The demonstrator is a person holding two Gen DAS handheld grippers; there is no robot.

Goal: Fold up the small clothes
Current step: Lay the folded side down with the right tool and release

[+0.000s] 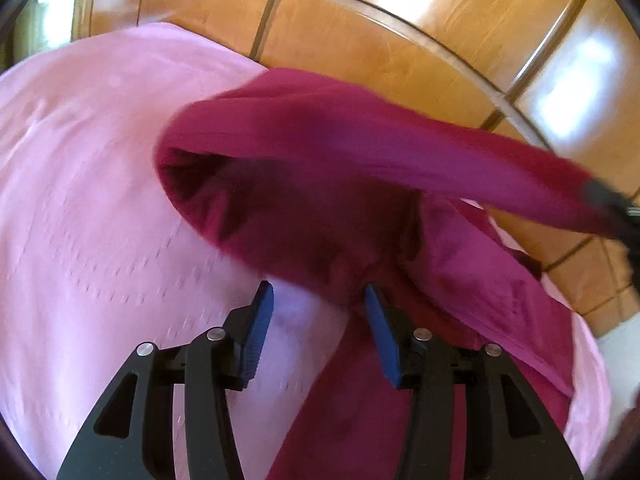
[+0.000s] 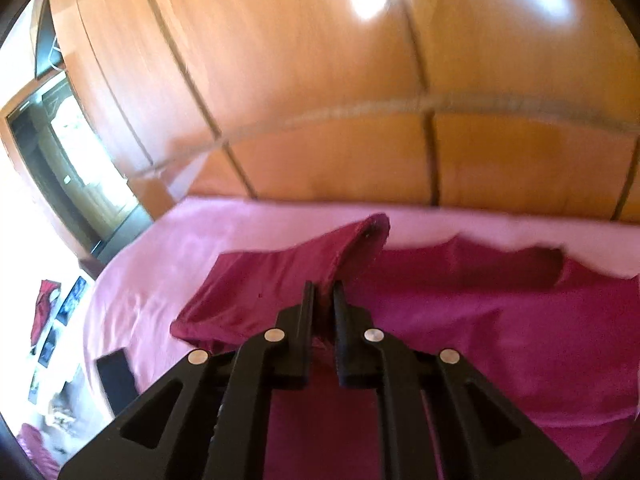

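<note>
Magenta garment (image 1: pixel 304 208) is being lifted off the pink sheet (image 1: pixel 80 200) in the left view; the left claw (image 1: pixel 318 312) is being held half open, gripping nothing. In the right view, a fold is being pinched by the right claw (image 2: pixel 323 296). Folding is judged barely begun.

No legible text anywhere.

We saw our right gripper (image 2: pixel 323 286) pinching a raised fold of the magenta garment (image 2: pixel 460 320) above the pink sheet (image 2: pixel 160 264).
</note>
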